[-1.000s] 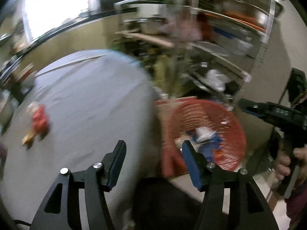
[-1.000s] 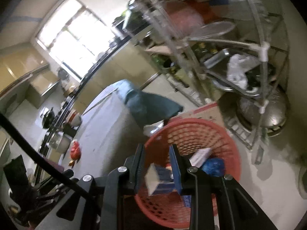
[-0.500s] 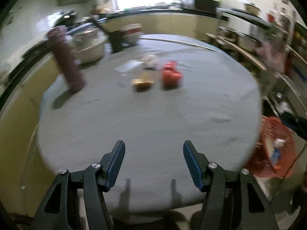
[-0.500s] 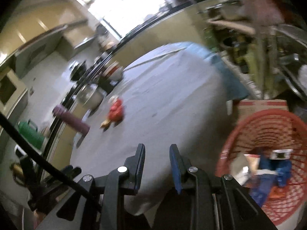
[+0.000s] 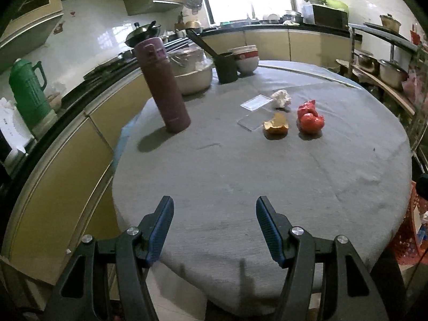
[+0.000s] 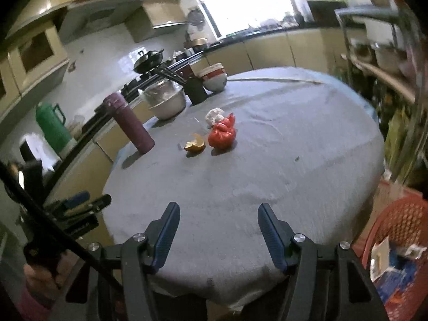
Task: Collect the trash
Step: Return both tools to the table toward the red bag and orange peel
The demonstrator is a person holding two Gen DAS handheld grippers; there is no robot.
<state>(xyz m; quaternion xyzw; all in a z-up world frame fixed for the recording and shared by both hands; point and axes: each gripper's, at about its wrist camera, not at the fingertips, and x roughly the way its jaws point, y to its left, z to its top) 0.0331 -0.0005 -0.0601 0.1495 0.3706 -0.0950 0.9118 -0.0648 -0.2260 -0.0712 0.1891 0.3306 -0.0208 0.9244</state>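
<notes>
A red crumpled bag (image 5: 310,120), a gold wrapper (image 5: 276,125) and a white wad, possibly tissue (image 5: 281,98), lie mid-frame on the grey surface (image 5: 240,176). Left tool (image 5: 214,230) and right tool (image 6: 218,234) hover wide open, empty. Red basket (image 6: 401,230) at lower right.

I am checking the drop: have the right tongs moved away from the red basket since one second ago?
Yes. The right tongs, now open and empty, swung left over the table; the red basket sits at lower right.
</notes>
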